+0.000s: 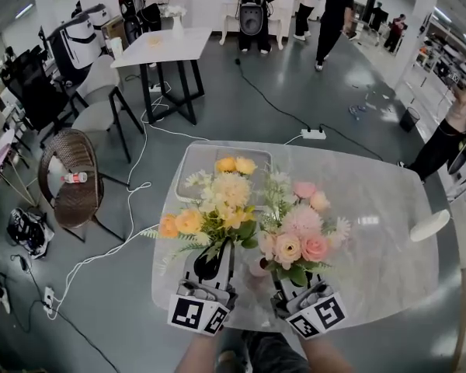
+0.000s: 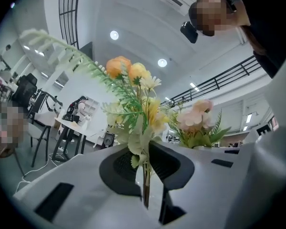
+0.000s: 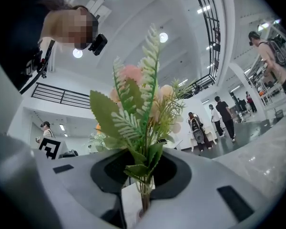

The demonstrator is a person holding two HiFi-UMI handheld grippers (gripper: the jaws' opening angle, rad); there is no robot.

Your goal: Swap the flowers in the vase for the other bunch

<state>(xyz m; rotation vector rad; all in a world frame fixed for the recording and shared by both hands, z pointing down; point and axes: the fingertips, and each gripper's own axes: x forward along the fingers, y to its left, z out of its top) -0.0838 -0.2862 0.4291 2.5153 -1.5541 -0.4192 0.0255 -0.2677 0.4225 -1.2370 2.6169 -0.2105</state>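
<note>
Yellow bunch (image 1: 213, 208) is standing upright, stems clamped in the left gripper's (image 1: 212, 264) jaws, at 9 o'clock of the pink bunch (image 1: 301, 235), which the right gripper's (image 1: 295, 280) jaws are clamping likewise, near the worktop's (image 1: 377, 208) 6 o'clock edge.

I can't see the table (image 1: 388, 208) under the yellow bunch (image 1: 213, 204) and pink bunch (image 1: 299, 235); stem ends hidden between the jaws.
</note>
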